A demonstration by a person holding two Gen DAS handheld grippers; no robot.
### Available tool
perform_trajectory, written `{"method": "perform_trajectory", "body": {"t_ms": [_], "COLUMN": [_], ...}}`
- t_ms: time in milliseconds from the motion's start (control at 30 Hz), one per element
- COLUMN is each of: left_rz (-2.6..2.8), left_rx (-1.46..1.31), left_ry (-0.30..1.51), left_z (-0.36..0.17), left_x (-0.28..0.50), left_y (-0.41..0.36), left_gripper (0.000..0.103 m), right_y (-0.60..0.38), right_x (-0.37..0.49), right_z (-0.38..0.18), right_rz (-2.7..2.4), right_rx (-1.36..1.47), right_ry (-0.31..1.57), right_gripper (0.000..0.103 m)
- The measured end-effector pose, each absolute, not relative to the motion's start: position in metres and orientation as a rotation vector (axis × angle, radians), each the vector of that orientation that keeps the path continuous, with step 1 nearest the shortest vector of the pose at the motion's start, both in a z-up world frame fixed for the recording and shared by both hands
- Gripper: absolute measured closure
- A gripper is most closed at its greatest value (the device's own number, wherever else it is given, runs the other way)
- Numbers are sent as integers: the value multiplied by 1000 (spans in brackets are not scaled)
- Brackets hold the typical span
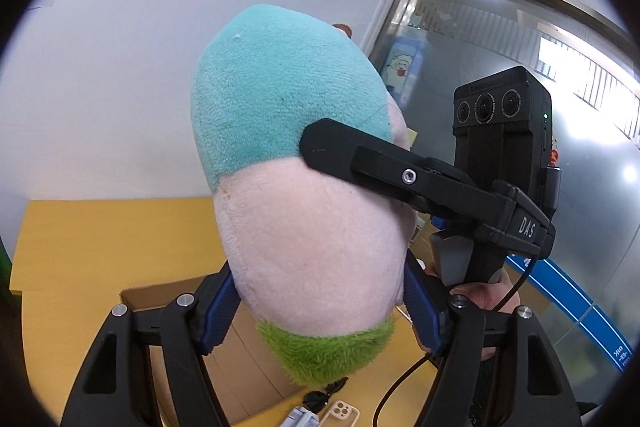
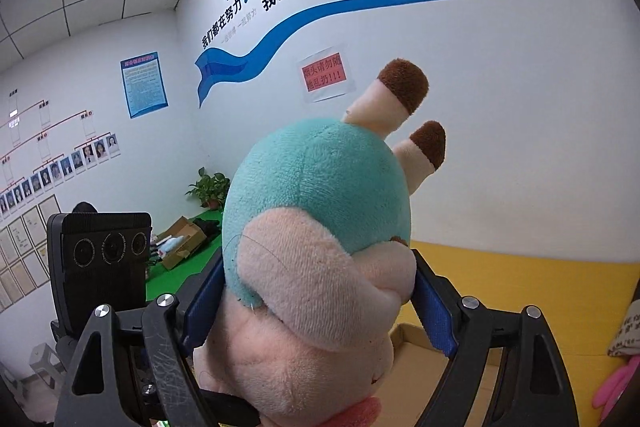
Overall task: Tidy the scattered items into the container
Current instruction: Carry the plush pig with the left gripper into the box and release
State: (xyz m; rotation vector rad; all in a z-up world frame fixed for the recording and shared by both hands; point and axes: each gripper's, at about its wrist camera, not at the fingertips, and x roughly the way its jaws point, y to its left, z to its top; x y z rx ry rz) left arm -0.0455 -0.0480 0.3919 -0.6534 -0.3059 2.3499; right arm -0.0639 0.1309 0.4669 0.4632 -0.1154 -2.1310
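Here plush toy [image 1: 304, 155] [image 2: 320, 203] — teal top, pink body, green tuft.

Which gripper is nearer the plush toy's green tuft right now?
Left. The left gripper clamps the plush toy on its pink part, just above the green tuft. The right gripper grips farther up, where teal meets pink.

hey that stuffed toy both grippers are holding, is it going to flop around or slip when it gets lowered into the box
Probably soft, not slippery: the stuffed toy has fuzzy fabric that dents where the right gripper and left gripper pinch it. Its brown-tipped legs stick out unsupported, so they may flop. It looks light for its size, so it should land gently in the cardboard box.
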Motion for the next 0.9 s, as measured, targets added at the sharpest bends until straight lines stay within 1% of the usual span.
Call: {"method": "perform_trajectory", "body": {"t_ms": [167, 233, 333, 367, 433, 533, 667, 733, 800, 900], "left_rz": [2352, 2350, 2332, 2323, 2293, 2248, 2191, 2147, 2116, 2090], "left_rx": [-704, -741, -817, -839, -907, -1028, -1236, -1335, -1404, -1481], "left_ry": [-345, -366, -415, -436, -492, -561, -622, -687, -733, -764], "left_z": [382, 367, 331, 320, 280, 221, 136, 88, 53, 20], "left_x": [-92, -113, -143, -151, -167, -188, -215, -225, -231, -237], "left_y": [-61, -68, -78, -81, -83, -85, -87, -94, -96, -96], "left_gripper": [30, 30, 30, 30, 30, 30, 30, 30, 30, 30], "right_y": [111, 103, 90, 85, 76, 66, 59, 57, 51, 47], "right_x": [-112, -132, -165, -177, -203, -237, -277, -295, -306, -318], "right_z": [461, 448, 416, 399, 369, 310, 205, 156, 109, 59], "right_rz": [-2123, -2116, -2096, -2086, -2076, -2052, -1976, -1946, -1929, -1901], "right_rx": [511, 544, 608, 638, 706, 818, 994, 1086, 1164, 1248], "right_ry": [-119, -125, -141, -148, -159, -180, -262, -308, -321, -345], "right_gripper": [15, 15, 15, 15, 15, 15, 15, 15, 15, 15]}}
